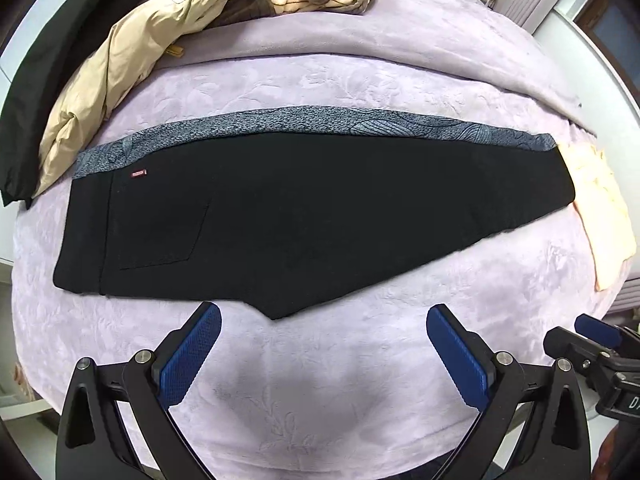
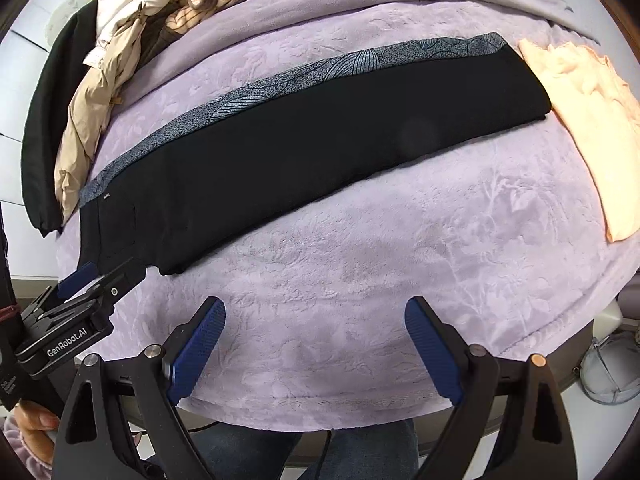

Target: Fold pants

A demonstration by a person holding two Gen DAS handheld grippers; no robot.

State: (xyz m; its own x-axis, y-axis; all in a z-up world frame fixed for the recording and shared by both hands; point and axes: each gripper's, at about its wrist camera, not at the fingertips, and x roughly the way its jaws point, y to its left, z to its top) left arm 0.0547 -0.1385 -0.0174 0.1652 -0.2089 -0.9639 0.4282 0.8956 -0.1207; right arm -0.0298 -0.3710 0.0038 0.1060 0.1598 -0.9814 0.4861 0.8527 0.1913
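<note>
Black pants (image 1: 304, 216) lie flat on the lilac blanket (image 1: 320, 360), folded lengthwise, waist at left, leg ends at right. A grey patterned strip (image 1: 304, 122) runs along their far edge. My left gripper (image 1: 324, 316) is open and empty, just in front of the crotch point. My right gripper (image 2: 316, 308) is open and empty over bare blanket, nearer than the pants (image 2: 320, 136). The left gripper also shows at the left edge of the right wrist view (image 2: 92, 276); the right gripper shows at the right edge of the left wrist view (image 1: 596, 330).
A pile of clothes with a beige jacket (image 1: 120, 64) and a black garment (image 1: 32, 92) lies at the far left. A peach cloth (image 2: 592, 120) lies by the leg ends at right. The blanket's near edge (image 2: 320, 420) is close below the right gripper.
</note>
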